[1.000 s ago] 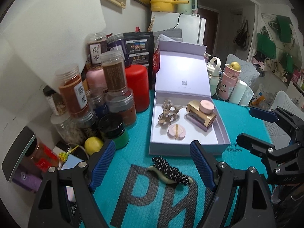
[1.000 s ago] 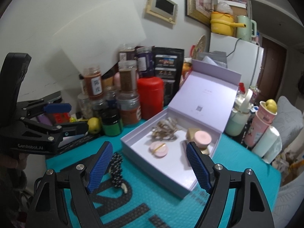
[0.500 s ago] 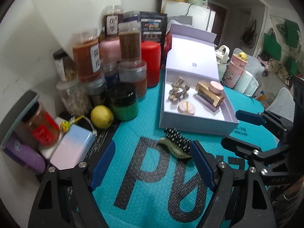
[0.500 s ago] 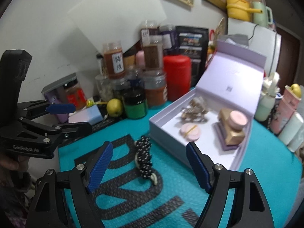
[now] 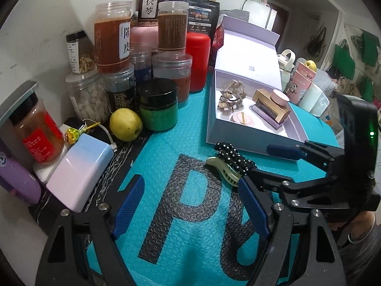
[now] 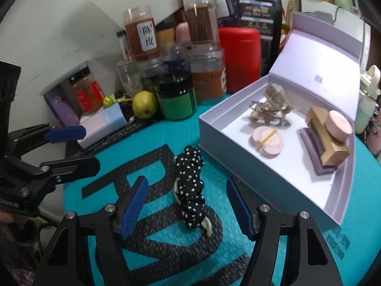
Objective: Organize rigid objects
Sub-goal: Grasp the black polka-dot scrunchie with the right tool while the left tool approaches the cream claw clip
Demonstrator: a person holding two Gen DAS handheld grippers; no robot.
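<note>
Both grippers lower | right gripper [image 6: 187, 208] jaws closing – hair clip [image 6: 190, 190] between, untouched

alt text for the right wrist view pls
The right claw, open and just narrowing, frames a polka-dot hair clip lying on a teal mat, pads not touching it. An open lilac box of trinkets sits right, jars behind, left claw at left.
</note>
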